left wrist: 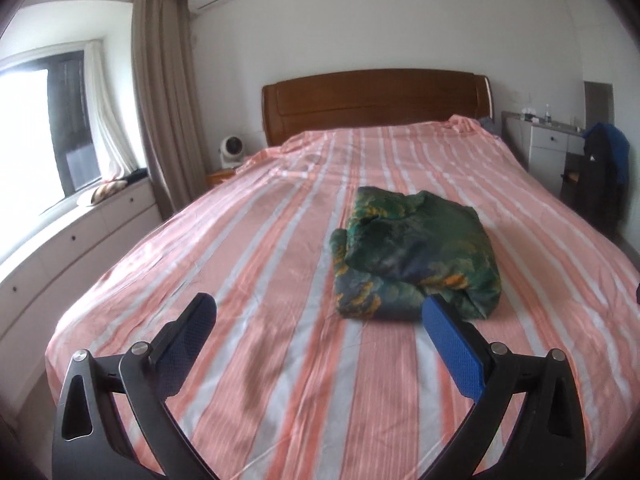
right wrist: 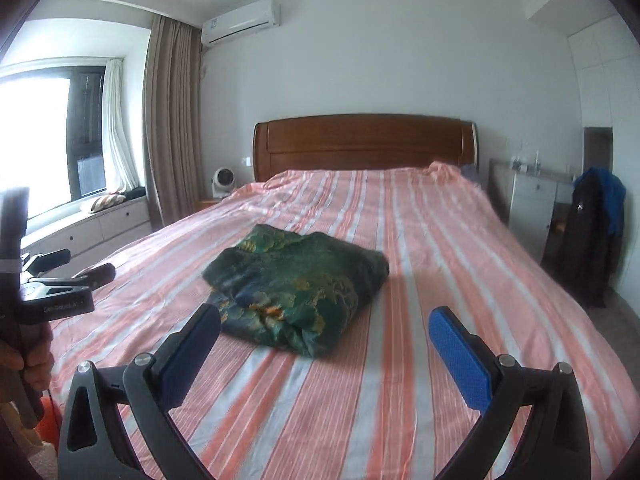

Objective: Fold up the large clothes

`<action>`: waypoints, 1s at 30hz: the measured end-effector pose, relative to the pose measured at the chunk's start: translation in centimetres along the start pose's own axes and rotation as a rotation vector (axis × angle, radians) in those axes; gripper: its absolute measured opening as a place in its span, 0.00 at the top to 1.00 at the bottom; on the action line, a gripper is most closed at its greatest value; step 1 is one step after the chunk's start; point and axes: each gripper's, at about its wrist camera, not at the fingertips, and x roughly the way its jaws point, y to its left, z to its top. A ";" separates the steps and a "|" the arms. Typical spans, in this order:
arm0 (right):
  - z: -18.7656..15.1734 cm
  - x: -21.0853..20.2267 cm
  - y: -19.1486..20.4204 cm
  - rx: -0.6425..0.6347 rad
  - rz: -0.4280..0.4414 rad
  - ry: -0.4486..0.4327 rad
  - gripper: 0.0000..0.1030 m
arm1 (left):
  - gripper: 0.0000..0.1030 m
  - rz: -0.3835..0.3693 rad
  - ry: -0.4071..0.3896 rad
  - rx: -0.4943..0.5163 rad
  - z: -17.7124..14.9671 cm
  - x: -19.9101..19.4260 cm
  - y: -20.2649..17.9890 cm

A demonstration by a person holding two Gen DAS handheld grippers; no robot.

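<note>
A green patterned garment (left wrist: 416, 256) lies folded into a compact bundle on the pink-and-white striped bed (left wrist: 260, 280). It also shows in the right wrist view (right wrist: 296, 286). My left gripper (left wrist: 320, 312) is open and empty, held above the bed just short of the bundle's near edge, which lies ahead and to the right. My right gripper (right wrist: 326, 326) is open and empty, held above the bed with the bundle ahead and slightly left. The left gripper also shows at the left edge of the right wrist view (right wrist: 76, 266), held in a hand.
A wooden headboard (left wrist: 376, 100) stands at the far end of the bed. A window bench with drawers (left wrist: 80, 240) runs along the left. A white cabinet (left wrist: 548, 148) and a chair with dark clothes (left wrist: 604, 168) stand at the right. A small fan (left wrist: 230, 150) sits by the curtain.
</note>
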 end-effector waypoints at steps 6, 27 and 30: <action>-3.2 -1.5 -0.3 0.059 0.007 0.083 0.00 | 0.00 -0.057 0.066 0.048 -2.8 -1.0 -1.4; -8.6 -8.6 5.6 0.041 0.107 0.210 0.00 | 0.00 -0.158 0.147 0.121 -7.5 -7.6 -0.1; -8.4 -9.3 5.2 0.039 0.096 0.195 0.00 | 0.00 -0.165 0.152 0.128 -7.7 -7.6 0.0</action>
